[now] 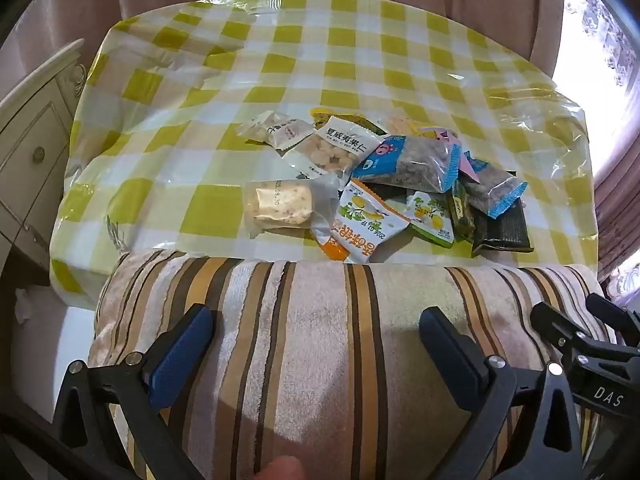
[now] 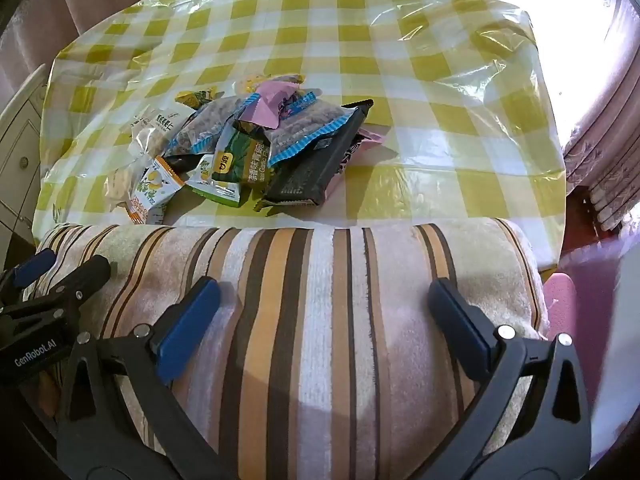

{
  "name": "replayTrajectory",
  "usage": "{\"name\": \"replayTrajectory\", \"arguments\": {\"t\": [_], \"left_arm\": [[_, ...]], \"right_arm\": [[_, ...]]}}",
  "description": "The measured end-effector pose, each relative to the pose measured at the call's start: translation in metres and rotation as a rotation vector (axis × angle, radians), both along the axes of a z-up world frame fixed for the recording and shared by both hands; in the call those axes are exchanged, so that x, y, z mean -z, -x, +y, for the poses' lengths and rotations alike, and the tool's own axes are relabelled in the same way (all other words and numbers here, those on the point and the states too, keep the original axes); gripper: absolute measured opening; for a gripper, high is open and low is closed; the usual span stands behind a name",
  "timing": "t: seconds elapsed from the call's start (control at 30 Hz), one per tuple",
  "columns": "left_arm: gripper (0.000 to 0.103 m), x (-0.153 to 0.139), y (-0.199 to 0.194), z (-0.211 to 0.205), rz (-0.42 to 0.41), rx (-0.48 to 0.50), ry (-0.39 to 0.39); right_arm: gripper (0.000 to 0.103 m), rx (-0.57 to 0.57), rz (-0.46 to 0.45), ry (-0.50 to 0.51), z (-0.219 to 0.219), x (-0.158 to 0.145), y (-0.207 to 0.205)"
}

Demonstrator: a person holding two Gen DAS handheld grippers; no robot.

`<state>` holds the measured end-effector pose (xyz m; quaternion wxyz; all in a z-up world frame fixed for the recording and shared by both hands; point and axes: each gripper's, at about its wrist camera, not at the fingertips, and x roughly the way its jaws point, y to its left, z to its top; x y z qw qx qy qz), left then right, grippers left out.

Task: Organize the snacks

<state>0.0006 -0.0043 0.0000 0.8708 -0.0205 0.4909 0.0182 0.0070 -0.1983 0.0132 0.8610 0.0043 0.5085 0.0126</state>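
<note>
Snack packets (image 1: 384, 184) — one loose overlapping heap near the tablecloth's (image 1: 280, 60) front edge, roughly a dozen; exact count hidden by overlap. Left gripper (image 1: 316, 344) and right gripper (image 2: 324, 312): both released, empty, over a striped cushion (image 1: 320, 320). Risk — grabbing into the heap could drag neighbouring packets off the edge.

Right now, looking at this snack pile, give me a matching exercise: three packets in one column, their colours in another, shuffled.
Packets:
1. clear biscuit packet
2. sunflower seed packet
3. black packet

Descriptions:
A. blue serrated ends
B. dark wrapper, nearest the pile's right edge
C. see-through, pale round biscuit inside

Pairs: 1-C, 2-A, 3-B
</note>
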Motion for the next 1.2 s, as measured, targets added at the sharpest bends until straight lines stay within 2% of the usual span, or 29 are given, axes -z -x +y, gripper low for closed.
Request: {"name": "replayTrajectory", "arguments": {"t": [0.1, 0.17, 0.23, 0.67, 1.2], "left_arm": [[0.103, 0.001, -0.002, -0.004, 0.01, 0.002, 0.004], [0.103, 0.002, -0.002, 0.005, 0.021, -0.01, 0.045], [0.103, 0.002, -0.002, 0.001, 0.018, -0.006, 0.029], [0.103, 0.002, 0.002, 0.007, 0.008, -0.011, 0.049], [0.103, 0.002, 0.003, 0.001, -0.005, -0.008, 0.018]], "right_arm": [[0.103, 0.001, -0.007, -0.005, 0.0, 0.0, 0.001], [0.103, 0.001, -0.006, -0.003, 0.001, -0.001, 0.001], [0.103, 0.001, -0.005, -0.001, 0.001, -0.001, 0.001], [0.103, 0.0, -0.005, -0.006, 0.0, 0.0, 0.001], [0.103, 0.003, -0.015, 0.002, 0.001, 0.0, 0.002]]}}
